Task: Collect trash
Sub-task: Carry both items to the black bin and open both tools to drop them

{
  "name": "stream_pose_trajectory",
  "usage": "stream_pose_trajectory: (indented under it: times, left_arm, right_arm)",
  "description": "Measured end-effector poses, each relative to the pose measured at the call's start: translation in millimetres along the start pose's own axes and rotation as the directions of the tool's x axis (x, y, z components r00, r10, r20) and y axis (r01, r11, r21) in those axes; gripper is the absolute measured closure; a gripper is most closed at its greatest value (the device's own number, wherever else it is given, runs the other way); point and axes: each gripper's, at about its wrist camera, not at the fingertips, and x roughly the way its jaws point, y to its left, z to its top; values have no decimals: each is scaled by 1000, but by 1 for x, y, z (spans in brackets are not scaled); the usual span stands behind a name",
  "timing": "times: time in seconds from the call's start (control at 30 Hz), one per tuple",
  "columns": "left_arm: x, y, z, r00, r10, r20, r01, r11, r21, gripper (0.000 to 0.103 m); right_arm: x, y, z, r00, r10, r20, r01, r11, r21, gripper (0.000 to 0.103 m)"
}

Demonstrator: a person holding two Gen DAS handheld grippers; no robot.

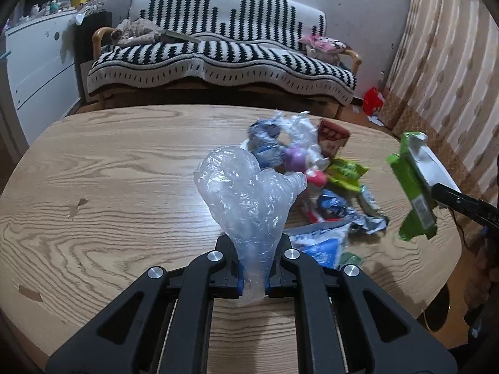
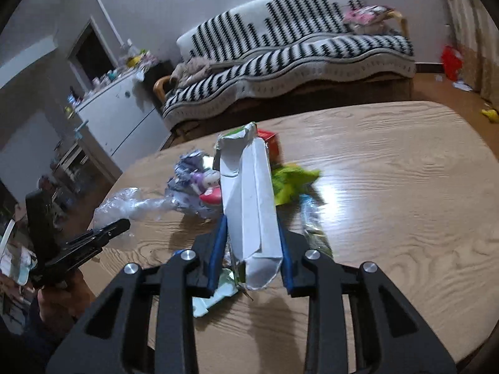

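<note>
the clear plastic bag point(image 1: 246, 193) is being pinched at its neck by the left claw point(image 1: 254, 268), above the surface point(image 1: 124, 171). the flattened green carton point(image 2: 249, 205) is being clamped in the right claw point(image 2: 252, 249). both should be kept gripped firmly and lifted clear of the wrapper pile point(image 1: 315, 168) lying far right.

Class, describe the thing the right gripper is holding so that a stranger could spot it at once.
Start at the oval wooden table with its pile of crumpled wrappers. To the pile's right, lifted above the tabletop, the right gripper clamps a flattened green cardboard carton. Unlike the crumpled wrappers, it is stiff, long, torn open and white inside.
</note>
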Motion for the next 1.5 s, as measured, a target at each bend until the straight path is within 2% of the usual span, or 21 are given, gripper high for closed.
stream_pose_trajectory:
  times: [0.13,0.27,0.4,0.43,0.53,0.57,0.67,0.7,0.77,0.8,0.97,1.07,1.1,1.17,1.2,1.27,1.33,1.5]
  left_arm:
    - [1,-28,4,999,-34,0,34,999,32,96]
    - [5,-78,4,994,-105,-13,106,990,96,96]
    - [11,-159,-4,976,-213,-47,218,955,201,96]
    - [12,-178,-8,971,-235,-54,241,943,228,96]
    - [13,-249,-22,942,-322,-95,335,887,319,96]
    - [14,-278,-30,929,-354,-111,370,858,356,96]
    - [13,-337,-50,896,-419,-149,441,790,426,96]
    - [13,-361,-58,881,-441,-171,468,760,451,96]
    - [15,-395,-72,857,-470,-210,510,720,471,96]
    - [18,-417,-81,840,-487,-241,539,694,476,96]
    - [39,-497,-121,783,-517,-347,621,620,479,96]
    - [43,-525,-146,751,-530,-394,660,585,472,96]
    - [50,-533,-155,743,-524,-416,669,570,476,96]
    - [57,-544,-167,743,-509,-435,670,556,492,96]
    - [63,-548,-173,741,-500,-448,671,553,494,96]
    - [70,-553,-181,739,-488,-464,674,549,495,96]
    - [81,-560,-186,744,-472,-474,668,553,498,96]
    - [100,-573,-190,744,-453,-491,666,564,489,96]
  right_arm:
    - [-46,-30,-9,997,-61,44,58,997,56,73]
    - [-96,-75,-26,979,-186,88,175,977,125,73]
    - [-149,-123,-55,931,-347,109,320,924,210,73]
    - [-165,-137,-65,911,-396,112,363,902,235,73]
    - [-210,-174,-98,857,-503,107,451,835,316,73]
    - [-219,-183,-106,843,-527,103,470,817,335,73]
    - [-256,-220,-144,774,-631,54,561,722,405,73]
    - [-265,-233,-157,756,-654,29,582,691,428,73]
    - [-279,-258,-179,738,-675,-22,601,641,478,73]
    - [-284,-273,-191,730,-681,-58,610,611,504,73]
    - [-302,-329,-244,735,-651,-190,612,516,599,72]
    - [-300,-356,-269,734,-623,-271,626,466,625,72]
    - [-297,-366,-279,743,-600,-298,622,452,640,72]
    - [-290,-379,-284,762,-565,-317,603,439,666,72]
    - [-288,-383,-288,765,-554,-329,602,433,670,72]
    - [-282,-390,-292,761,-545,-352,611,422,669,72]
    - [-275,-392,-291,763,-537,-360,611,416,674,72]
    - [-273,-398,-287,763,-536,-362,607,403,685,72]
